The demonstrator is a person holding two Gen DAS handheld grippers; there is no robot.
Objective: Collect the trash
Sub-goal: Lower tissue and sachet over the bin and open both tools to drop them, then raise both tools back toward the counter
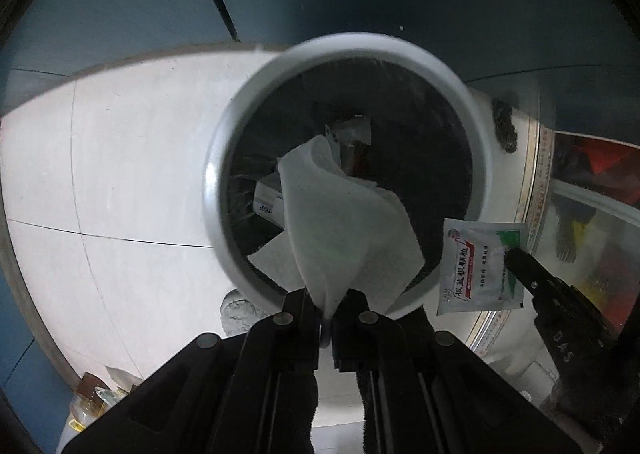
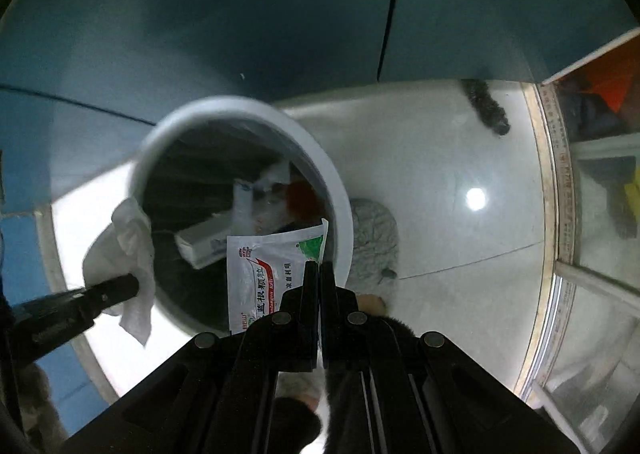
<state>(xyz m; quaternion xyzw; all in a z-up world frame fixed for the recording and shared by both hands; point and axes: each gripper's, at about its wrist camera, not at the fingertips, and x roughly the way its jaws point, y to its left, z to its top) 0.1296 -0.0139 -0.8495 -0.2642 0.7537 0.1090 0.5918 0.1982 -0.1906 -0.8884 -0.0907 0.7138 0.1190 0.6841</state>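
Your left gripper (image 1: 327, 308) is clamped tight on a crumpled white paper tissue (image 1: 340, 230), hanging over the mouth of the round white-rimmed bin w/ black liner (image 1: 224, 157). Your right gripper (image 2: 319, 274) is pinched closed on a flat white sachet w/ red and green print (image 2: 260, 274), over the bin's near rim. Inside the bin: a small white box (image 2: 200, 242), plus blurred scraps, one reddish, hard to make out. Left view puts the sachet beside the bin. Only the right view clearly shows the grey mop head (image 2: 374, 238) on the pale tiled floor (image 2: 460, 246), touching the bin. Bin base is hidden.
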